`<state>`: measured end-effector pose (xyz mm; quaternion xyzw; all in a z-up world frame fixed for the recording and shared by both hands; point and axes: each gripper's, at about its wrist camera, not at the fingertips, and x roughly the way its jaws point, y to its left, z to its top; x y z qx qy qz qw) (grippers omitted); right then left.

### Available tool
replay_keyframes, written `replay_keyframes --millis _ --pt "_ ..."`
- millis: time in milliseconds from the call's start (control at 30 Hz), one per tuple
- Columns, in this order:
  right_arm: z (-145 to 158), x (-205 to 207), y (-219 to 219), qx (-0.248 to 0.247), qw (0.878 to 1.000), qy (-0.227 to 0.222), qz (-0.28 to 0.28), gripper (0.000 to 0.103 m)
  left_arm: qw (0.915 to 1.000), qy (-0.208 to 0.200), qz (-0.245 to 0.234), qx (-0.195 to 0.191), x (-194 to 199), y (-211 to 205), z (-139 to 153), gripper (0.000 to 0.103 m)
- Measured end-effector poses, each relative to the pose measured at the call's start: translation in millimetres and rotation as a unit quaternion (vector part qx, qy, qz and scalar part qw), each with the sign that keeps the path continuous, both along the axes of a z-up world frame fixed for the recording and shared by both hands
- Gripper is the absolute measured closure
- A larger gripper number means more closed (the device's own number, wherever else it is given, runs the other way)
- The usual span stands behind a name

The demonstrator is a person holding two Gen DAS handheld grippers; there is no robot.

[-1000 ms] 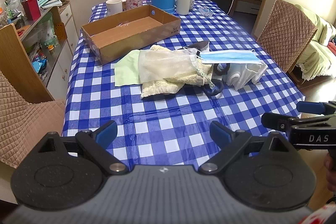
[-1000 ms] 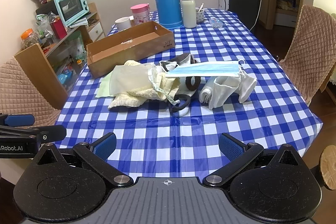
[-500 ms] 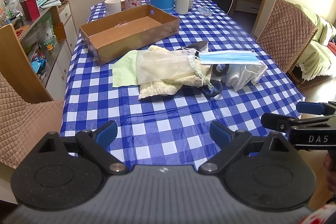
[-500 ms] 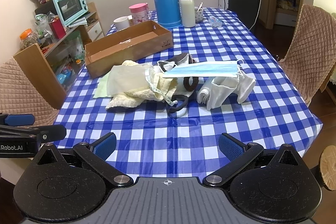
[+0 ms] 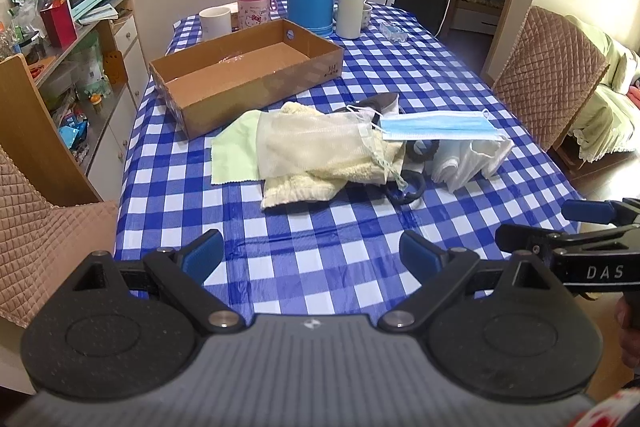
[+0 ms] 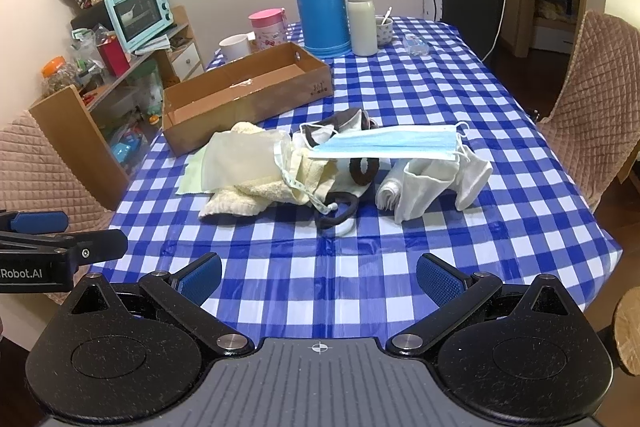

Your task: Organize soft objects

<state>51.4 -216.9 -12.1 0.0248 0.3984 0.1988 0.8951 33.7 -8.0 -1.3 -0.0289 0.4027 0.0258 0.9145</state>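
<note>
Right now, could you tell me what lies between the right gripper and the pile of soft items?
Only bare checked tablecloth lies between the open right gripper and the pile, as the right wrist view shows.

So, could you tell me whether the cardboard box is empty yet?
Empty: the cardboard box shows only its bare brown floor, and the soft pile lies outside it.

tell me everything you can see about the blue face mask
The blue face mask is a pleated, disposable-looking surgical type with white ear loops at its ends. It lies spread flat and roughly level on top of the pile of soft things, bridging the white folded cloth and a dark hair tie. Neither gripper touches it.
</note>
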Motion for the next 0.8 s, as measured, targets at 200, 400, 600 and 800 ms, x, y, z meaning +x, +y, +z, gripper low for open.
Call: replay_keyframes --millis 200,400,600,800 --pt "-1 13 -4 0.007 1.000 -0.005 0.010 0.000 0.9999 -0.002 0.008 0.008 15 -2 -2 0.009" --pt "-4 28 -11 0.004 0.999 -0.033 0.027 0.000 0.9998 0.000 0.011 0.017 36 -5 -8 0.009" --pt "-14 48 -20 -0.007 0.998 -0.042 0.035 0.000 0.9998 0.001 0.008 0.017 59 -10 -19 0.014" --pt "-27 72 -24 -0.042 0.996 -0.052 0.050 0.014 0.9998 0.004 0.001 0.018 84 -19 -33 0.020"
